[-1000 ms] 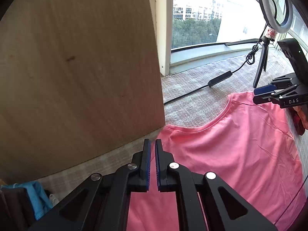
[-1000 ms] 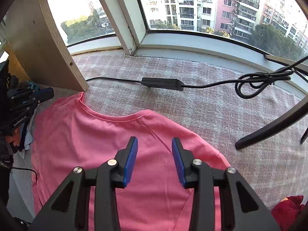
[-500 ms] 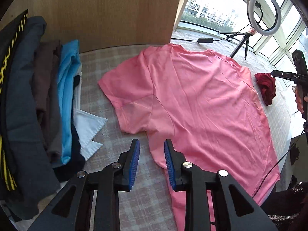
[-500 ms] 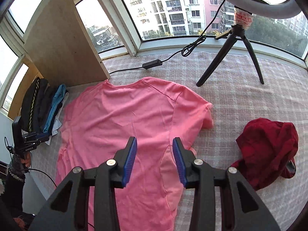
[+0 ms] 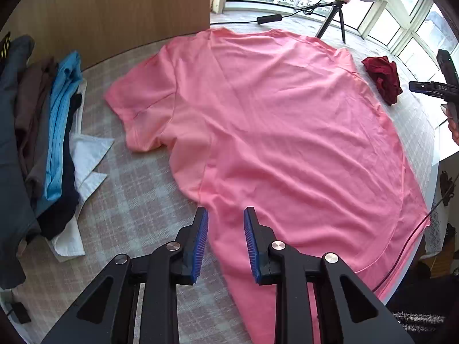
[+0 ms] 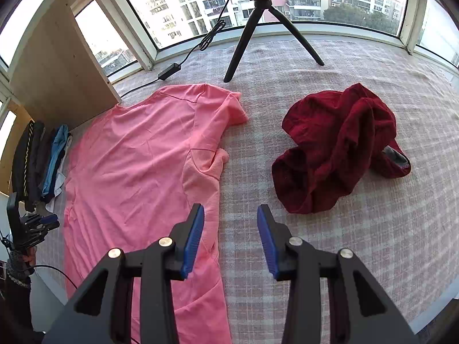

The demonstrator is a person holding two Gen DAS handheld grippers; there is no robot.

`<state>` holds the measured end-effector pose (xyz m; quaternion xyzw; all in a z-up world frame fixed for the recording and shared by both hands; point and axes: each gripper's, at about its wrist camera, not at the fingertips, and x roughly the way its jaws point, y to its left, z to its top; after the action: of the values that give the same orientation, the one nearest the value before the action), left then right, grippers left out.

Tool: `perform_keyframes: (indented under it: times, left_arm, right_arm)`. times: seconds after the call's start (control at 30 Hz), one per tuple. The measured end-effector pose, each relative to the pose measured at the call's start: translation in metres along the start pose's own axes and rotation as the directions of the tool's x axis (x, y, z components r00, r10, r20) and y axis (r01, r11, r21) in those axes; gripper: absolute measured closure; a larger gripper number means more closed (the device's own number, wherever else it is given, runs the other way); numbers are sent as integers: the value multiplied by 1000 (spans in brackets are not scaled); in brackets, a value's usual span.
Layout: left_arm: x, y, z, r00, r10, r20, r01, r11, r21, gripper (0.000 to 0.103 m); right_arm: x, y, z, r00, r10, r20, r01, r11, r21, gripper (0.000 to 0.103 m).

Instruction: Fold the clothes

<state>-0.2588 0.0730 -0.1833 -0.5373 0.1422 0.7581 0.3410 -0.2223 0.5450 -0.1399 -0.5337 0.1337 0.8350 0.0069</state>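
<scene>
The pink T-shirt is lying spread flat on the checked cloth that is covering the table, its collar pointing toward the far window and its hem reaching the near edge. The left gripper is hovering over the near left side of the shirt, its blue-padded jaws standing apart with nothing between them; the shirt's left side seam is running just below and between the fingers, and the left sleeve is lying farther off to the left. The right gripper is hanging over the shirt's right edge, jaws parted wider and empty: its left finger is sitting above pink fabric, its right finger above bare cloth. The right sleeve is lying folded and slightly bunched, well beyond that gripper.

A crumpled dark red garment is resting on the cloth to the right of the shirt, apart from it. At the far left, a stack of folded clothes is lying beside a wooden panel. A ring light's tripod is standing at the far side near the window, its cable trailing leftward.
</scene>
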Motion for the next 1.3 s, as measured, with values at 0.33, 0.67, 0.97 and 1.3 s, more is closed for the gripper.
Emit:
perform_keyframes:
  times: [0.33,0.67,0.97,1.3]
  left_arm:
    - [37,-181,145,982,-166,95,147,974,174,79]
    - [145,-302,221,993,-111,-47,120,937,328,79]
    - [186,-291,237,991,-56,-121,94,937,336,79]
    - [182,-264,237,983,-147,-109,172,947,273,101]
  right_arm:
    - [49,-11,68,999,-32,-12,29,983,-183,65]
    - [107,-28,119,995,27,-100,-54,958,-282,65]
    - [141,-39,140,982,91,-165,-136,947,-291,65]
    - [155,-35,148,976,103,-192,-156,946,-284,62]
